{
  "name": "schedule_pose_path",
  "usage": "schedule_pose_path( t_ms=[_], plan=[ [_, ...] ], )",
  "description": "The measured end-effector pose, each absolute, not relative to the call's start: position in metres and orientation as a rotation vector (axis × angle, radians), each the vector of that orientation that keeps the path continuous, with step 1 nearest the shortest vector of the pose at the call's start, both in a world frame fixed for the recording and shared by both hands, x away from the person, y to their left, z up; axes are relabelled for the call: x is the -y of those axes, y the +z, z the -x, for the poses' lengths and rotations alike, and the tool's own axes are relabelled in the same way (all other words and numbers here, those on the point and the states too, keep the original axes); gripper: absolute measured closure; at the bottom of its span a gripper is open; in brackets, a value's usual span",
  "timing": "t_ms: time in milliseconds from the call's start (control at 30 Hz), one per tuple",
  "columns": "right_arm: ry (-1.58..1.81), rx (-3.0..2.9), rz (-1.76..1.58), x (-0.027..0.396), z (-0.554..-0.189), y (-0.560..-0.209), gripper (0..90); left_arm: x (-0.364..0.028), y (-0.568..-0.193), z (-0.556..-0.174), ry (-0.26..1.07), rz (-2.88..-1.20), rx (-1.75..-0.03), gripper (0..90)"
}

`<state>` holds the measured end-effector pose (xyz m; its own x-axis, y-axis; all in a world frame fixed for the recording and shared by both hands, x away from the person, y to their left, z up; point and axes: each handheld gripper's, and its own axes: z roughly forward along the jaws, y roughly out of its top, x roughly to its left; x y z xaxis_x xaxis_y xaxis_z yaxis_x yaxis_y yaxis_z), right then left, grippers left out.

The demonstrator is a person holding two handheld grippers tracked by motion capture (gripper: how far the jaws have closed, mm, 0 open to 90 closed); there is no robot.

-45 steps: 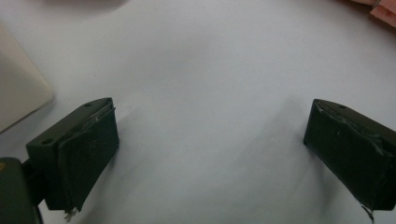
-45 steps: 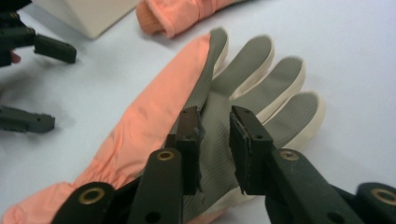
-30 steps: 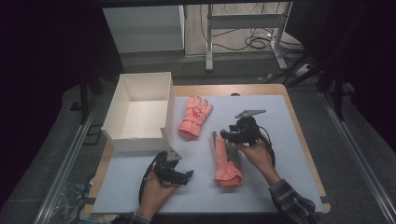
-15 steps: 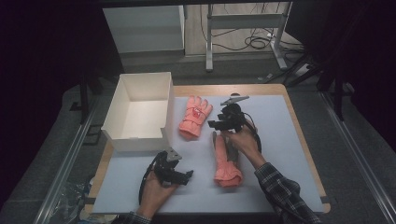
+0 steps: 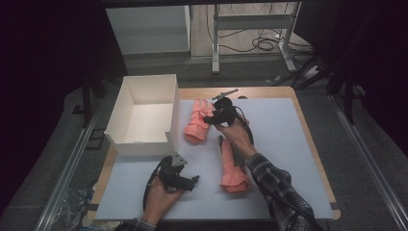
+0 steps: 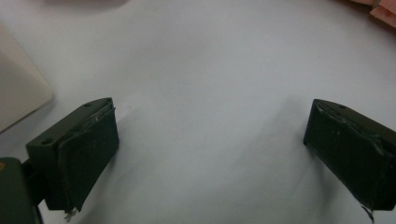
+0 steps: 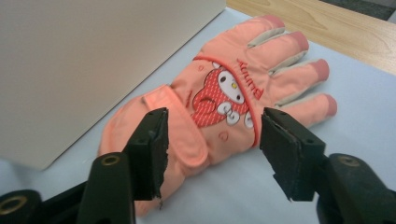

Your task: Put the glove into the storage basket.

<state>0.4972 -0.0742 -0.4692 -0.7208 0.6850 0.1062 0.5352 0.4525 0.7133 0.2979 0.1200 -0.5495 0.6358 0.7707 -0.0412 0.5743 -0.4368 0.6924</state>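
Two pink gloves lie on the white mat. The far glove (image 5: 196, 122) (image 7: 224, 93), with a bunny picture on its back, rests beside the white box (image 5: 144, 115). The near glove (image 5: 232, 169) lies at the middle, partly under the person's right forearm. My right gripper (image 5: 209, 117) (image 7: 212, 144) hovers open over the far glove's cuff end. Its jaws have just closed a little and stand either side of the glove without pressing it. My left gripper (image 5: 191, 180) (image 6: 210, 149) sits near the front edge, open wide over bare mat, nothing between its jaws.
The open white box's wall (image 7: 93, 56) stands close to the left of the far glove. A box corner (image 6: 18, 93) shows beside the left gripper. The mat (image 5: 288, 144) covers a wooden table (image 5: 269, 91); dark floor, cables and metal frames lie beyond.
The right hand has moved away from the near glove, up and left, to the far glove by the box. The left hand has stayed put.
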Motion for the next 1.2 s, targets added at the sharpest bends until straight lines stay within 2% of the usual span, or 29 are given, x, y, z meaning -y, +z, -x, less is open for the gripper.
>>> schedule_pose_path(
  t_ms=[633,800,833,900,967,1200],
  plan=[
    [0.94,-2.569,-1.086,0.038,-0.538,-0.498,45.5,-0.12,-0.55,-0.298,0.367,-2.165,-1.045,3.1],
    [0.931,-2.606,-1.113,0.038,-0.543,-0.505,57.3,-0.12,-0.55,-0.298,0.367,-2.165,-1.045,3.1],
    [0.937,-2.609,-1.125,0.038,-0.543,-0.505,60.8,-0.12,-0.55,-0.298,0.367,-2.165,-1.045,3.1],
    [0.936,-2.615,-1.129,0.039,-0.542,-0.503,73.4,-0.12,-0.55,-0.298,0.367,-2.166,-1.044,3.1],
    [0.929,-2.611,-1.134,0.039,-0.541,-0.501,80.6,-0.12,-0.55,-0.298,0.366,-2.165,-1.045,3.1],
    [0.936,-2.593,-1.106,0.04,-0.536,-0.496,86.0,-0.12,-0.55,-0.298,0.365,-2.165,-1.045,3.1]
  ],
)
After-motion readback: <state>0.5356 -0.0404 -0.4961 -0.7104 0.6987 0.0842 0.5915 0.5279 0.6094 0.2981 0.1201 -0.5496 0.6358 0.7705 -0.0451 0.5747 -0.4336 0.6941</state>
